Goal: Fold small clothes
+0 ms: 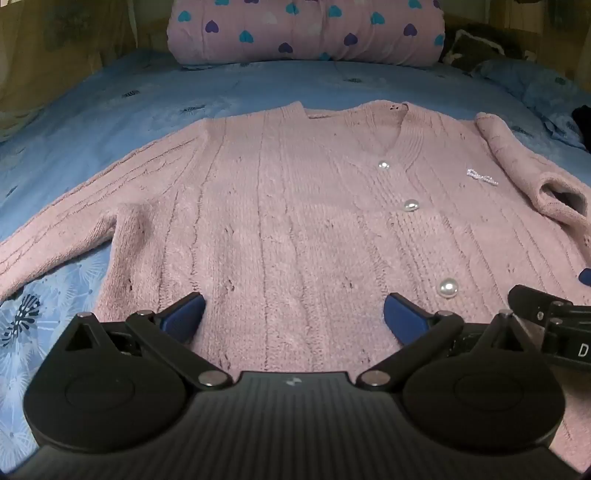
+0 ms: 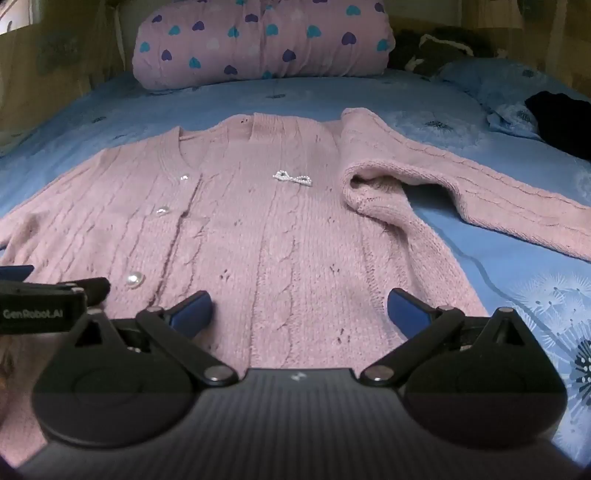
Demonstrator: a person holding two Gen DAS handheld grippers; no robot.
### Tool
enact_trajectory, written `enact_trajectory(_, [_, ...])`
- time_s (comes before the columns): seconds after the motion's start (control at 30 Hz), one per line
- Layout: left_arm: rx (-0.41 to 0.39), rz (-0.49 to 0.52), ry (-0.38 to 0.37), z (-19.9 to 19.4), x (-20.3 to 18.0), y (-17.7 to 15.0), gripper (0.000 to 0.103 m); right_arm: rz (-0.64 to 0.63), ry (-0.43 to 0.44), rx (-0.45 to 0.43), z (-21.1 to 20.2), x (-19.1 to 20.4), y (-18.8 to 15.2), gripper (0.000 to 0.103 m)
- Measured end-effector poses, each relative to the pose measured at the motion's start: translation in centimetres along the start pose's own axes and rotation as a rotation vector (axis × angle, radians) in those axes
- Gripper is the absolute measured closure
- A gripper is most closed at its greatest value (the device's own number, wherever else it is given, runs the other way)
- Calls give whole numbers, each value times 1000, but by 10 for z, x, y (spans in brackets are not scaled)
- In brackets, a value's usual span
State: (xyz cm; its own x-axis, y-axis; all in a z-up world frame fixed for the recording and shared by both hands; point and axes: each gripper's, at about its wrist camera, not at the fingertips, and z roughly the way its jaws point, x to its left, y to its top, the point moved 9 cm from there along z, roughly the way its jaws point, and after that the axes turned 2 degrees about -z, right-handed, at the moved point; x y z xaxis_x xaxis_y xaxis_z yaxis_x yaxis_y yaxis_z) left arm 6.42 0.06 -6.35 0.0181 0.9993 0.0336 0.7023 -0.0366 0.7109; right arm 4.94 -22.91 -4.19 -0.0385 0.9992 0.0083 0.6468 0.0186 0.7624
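Observation:
A pink knitted cardigan with pearl buttons lies flat, front up, on a blue bedsheet. Its left sleeve stretches out sideways. In the right wrist view the same cardigan shows a small beaded bow, and its right sleeve bends outward over the sheet. My left gripper hovers open over the lower left part of the body, nothing between its blue fingers. My right gripper hovers open over the lower right part, near the side edge.
A pink heart-patterned pillow lies at the head of the bed. Dark clothing and a crumpled blue cloth sit at the right. Wooden walls enclose the bed. Each gripper shows at the edge of the other's view.

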Motion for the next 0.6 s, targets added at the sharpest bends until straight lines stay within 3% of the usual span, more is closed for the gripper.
enact_trajectory(0.6, [-6,2,2,0,0,0,0,-6,-3,9,1,2,0,0])
